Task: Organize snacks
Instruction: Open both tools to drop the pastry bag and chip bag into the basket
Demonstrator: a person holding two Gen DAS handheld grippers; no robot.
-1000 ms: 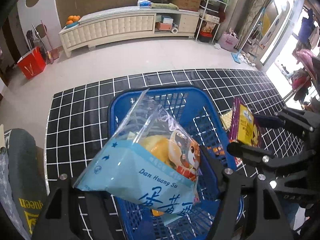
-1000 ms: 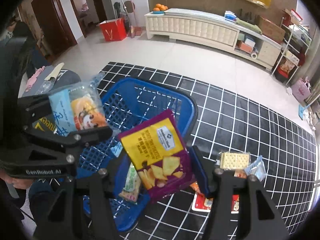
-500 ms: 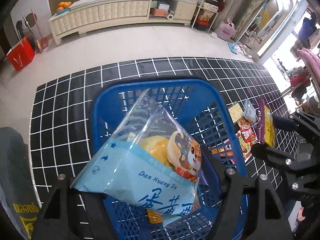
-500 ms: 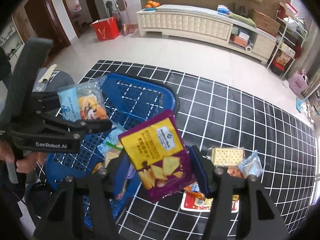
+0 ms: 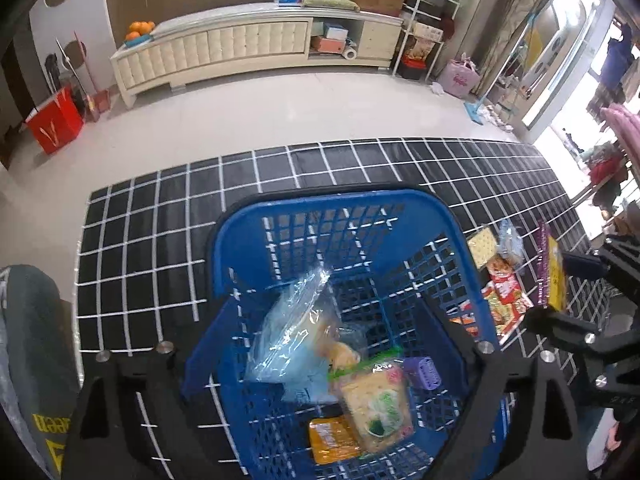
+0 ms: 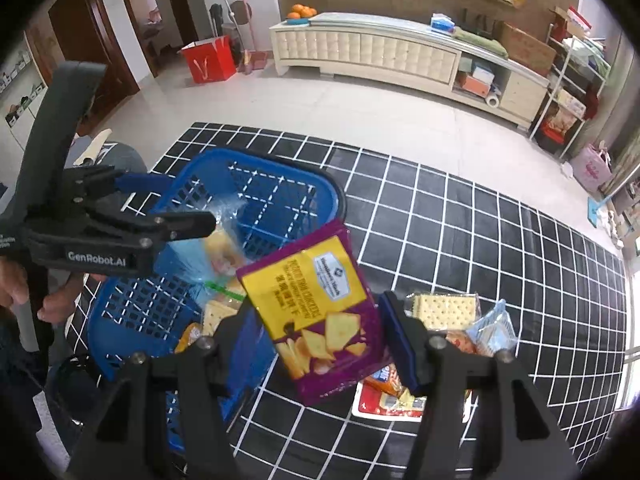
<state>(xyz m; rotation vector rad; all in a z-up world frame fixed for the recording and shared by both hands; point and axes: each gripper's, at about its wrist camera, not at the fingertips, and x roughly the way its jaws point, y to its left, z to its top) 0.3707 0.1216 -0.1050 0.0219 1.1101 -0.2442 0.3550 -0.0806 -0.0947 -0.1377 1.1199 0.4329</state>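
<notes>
Floor mat [image 5: 360,164] beyond the blue basket's [image 5: 320,204] far rim lies bare. My left gripper [image 5: 324,364] fingers are opening, and the blue snack bag [image 5: 292,336] they held a second ago now lies in the basket; my right gripper [image 6: 316,340] stays clenched on the purple cracker bag [image 6: 316,308].

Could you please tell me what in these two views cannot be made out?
- Basket floor, left wrist view: covered by the blue bag and other packets.
- Red packet on the mat, right wrist view: mostly behind the right claw and its purple cracker bag.
- Purple cracker bag, left wrist view: seen edge-on only, print unreadable.
</notes>
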